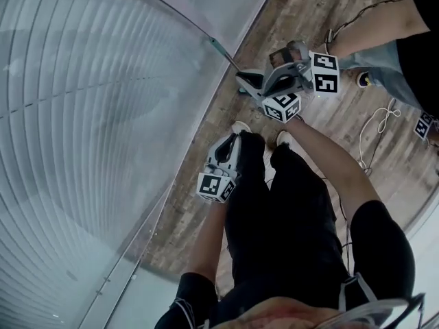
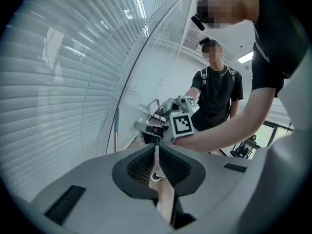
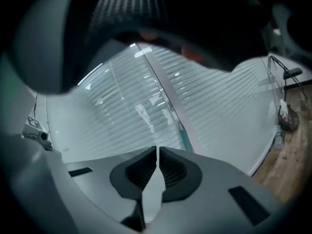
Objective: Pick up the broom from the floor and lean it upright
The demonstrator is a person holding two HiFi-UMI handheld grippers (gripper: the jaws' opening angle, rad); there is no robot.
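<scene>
The broom's thin metal pole with a teal grip (image 1: 221,49) stands upright against the glass wall with blinds. It also shows in the left gripper view (image 2: 116,123) and the right gripper view (image 3: 184,136). Its head is hidden. My right gripper (image 1: 251,82) hovers just right of the pole's lower part, off it. Its jaws (image 3: 157,152) are shut with nothing between them. My left gripper (image 1: 232,146) hangs lower, by my legs, away from the pole. Its pads (image 2: 156,150) stand nearly together with only a thin slit. From there the right gripper (image 2: 148,127) shows ahead.
The glass wall (image 1: 103,115) fills the left side, and wooden floor (image 1: 322,19) runs along it. Another person (image 2: 217,96) stands close behind the right gripper. White cables (image 1: 378,123) lie on the floor at right. Bottles (image 3: 285,118) sit by the wall's base.
</scene>
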